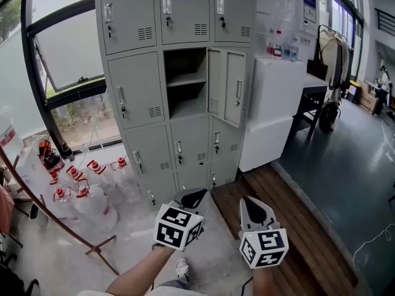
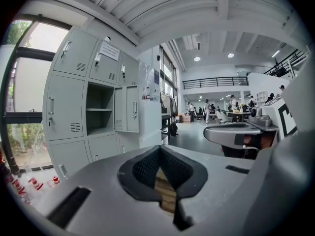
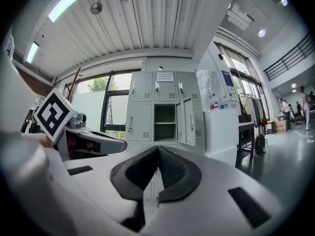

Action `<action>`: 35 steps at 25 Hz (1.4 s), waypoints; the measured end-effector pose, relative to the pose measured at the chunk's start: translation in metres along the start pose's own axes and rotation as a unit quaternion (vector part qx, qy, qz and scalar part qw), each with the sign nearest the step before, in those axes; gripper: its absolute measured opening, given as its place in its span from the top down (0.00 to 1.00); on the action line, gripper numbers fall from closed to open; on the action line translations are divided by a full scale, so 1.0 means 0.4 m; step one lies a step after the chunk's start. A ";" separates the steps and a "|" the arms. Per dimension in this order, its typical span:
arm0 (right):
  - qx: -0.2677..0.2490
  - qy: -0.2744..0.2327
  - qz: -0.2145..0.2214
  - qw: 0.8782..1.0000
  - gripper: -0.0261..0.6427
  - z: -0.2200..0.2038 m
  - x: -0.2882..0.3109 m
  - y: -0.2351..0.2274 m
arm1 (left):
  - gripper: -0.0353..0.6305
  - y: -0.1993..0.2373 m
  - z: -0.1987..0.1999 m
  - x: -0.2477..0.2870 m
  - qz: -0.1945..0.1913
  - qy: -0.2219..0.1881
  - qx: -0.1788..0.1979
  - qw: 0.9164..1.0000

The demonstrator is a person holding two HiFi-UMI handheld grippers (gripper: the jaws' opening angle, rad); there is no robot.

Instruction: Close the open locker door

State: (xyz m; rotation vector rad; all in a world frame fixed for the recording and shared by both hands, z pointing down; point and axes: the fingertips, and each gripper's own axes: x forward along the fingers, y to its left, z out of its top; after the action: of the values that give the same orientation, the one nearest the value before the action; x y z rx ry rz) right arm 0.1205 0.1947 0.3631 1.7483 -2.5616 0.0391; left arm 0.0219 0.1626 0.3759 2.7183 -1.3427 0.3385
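**Step in hand: approach to the door.** The grey sheet-metal locker door (image 1: 228,86) stands swung out to the right of its open, shelved compartment (image 1: 187,82). That compartment lies in the middle column of the tall grey steel locker bank (image 1: 133,91), far ahead. The hinge appears to be at the compartment's right edge, so the free edge with the latch is the rightmost part.

**Recommended method.**
1. Walk nearer. Both tools are well apart from the lockers.
2. Lead with the right tongs (image 1: 254,203), which are on the door's side.
3. Reach behind the free edge and sweep it leftward along its arc.
4. Press on the outer face near the handle until the door sits flush.
5. Keep the tips away from the hinge gap.

**Pose.** The left tongs (image 1: 192,195) and the right tongs are held low, side by side, pointing roughly level toward the lockers. Both pairs are pressed together at the tips with nothing between them.
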 end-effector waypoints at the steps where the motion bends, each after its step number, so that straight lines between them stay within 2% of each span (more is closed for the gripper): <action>1: 0.000 0.000 -0.002 1.000 0.95 0.000 0.008 -0.008 | 0.94 0.003 0.000 0.011 -0.002 0.000 0.000 1.000; 9: -0.012 0.011 -0.009 1.000 0.95 -0.007 0.128 -0.053 | 0.94 0.084 0.001 0.120 -0.013 0.000 -0.009 1.000; 25: -0.031 0.036 -0.037 0.998 0.95 0.029 0.477 -0.120 | 0.94 0.368 0.083 0.366 -0.043 -0.017 -0.031 0.998; 35: -0.027 0.033 -0.051 0.998 0.95 0.055 0.656 -0.128 | 0.94 0.526 0.097 0.444 -0.053 -0.024 -0.043 0.997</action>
State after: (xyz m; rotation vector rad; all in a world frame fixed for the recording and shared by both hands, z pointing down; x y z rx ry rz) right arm 0.0723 -0.0689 0.3533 1.8231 -2.4014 0.0229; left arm -0.0341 -0.1096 0.3768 2.7290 -1.1886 0.2030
